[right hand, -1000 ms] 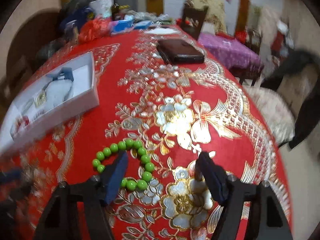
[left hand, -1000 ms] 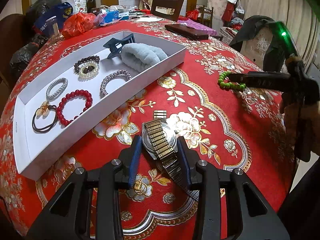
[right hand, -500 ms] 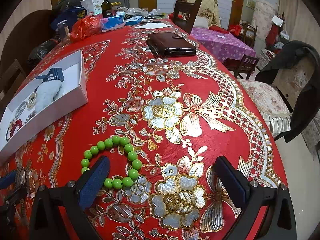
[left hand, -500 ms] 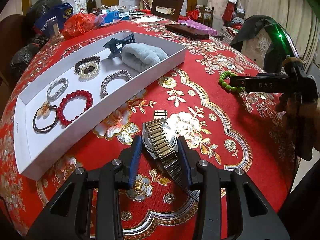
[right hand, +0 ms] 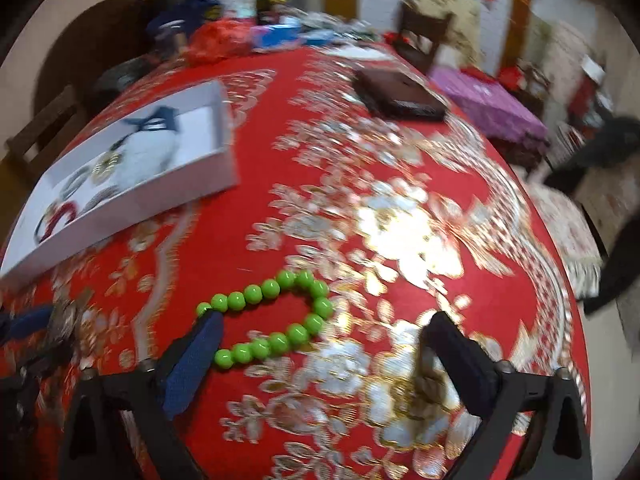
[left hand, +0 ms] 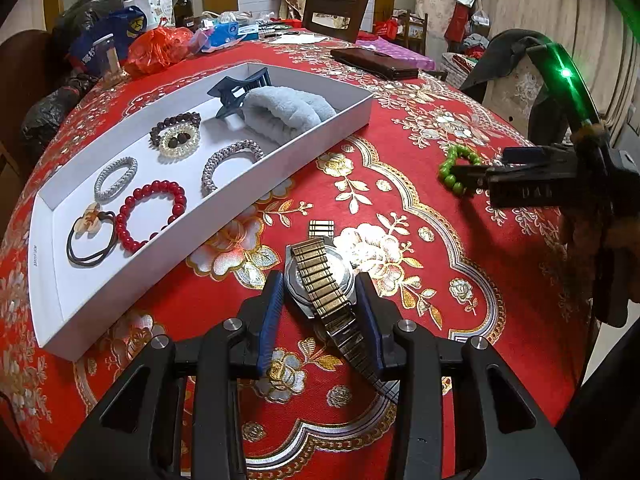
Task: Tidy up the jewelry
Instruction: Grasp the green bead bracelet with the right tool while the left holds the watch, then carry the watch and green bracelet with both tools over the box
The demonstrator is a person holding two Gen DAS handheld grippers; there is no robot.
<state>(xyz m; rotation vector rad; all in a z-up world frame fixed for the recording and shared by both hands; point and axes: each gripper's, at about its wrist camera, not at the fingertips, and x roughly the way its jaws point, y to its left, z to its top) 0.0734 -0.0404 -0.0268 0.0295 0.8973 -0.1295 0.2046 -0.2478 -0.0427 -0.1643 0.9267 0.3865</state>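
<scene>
Metal watch (left hand: 320, 276), strap lengthwise btwn left fingers (left hand: 270, 312).

Right gripper (right hand: 320, 344): jaws wide, just closing slightly; left pad by the green bead bracelet (right hand: 280, 316).
White tray (right hand: 120, 208): near table's (right hand: 400, 160) left edge.
Dark wallet (right hand: 400, 94): far end.
</scene>
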